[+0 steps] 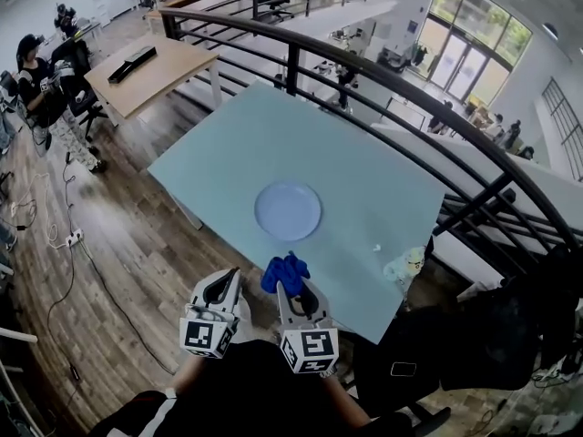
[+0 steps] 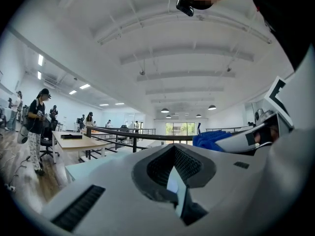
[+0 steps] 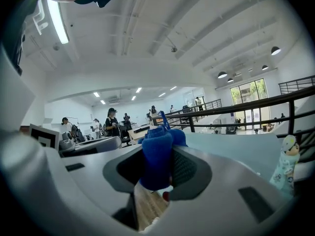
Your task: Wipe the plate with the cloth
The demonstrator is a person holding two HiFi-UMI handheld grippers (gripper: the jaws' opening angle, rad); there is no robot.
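Two small things sit by the near right corner of the pale blue rectangular table (image 1: 364,176): a pale green figurine (image 1: 407,267) and a white speck (image 1: 377,247). A black metal railing (image 1: 410,89) curves past the far edge. My right claw (image 1: 291,285) is clamped on the crumpled blue cloth (image 1: 283,269) at the near edge. The round translucent plate (image 1: 288,210) lies just beyond, untouched. My left claw (image 1: 228,279) is closed and empty.

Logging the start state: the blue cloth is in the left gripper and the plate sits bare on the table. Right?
No: the blue cloth is in the right gripper, as the right gripper view shows. The plate does sit bare on the table.
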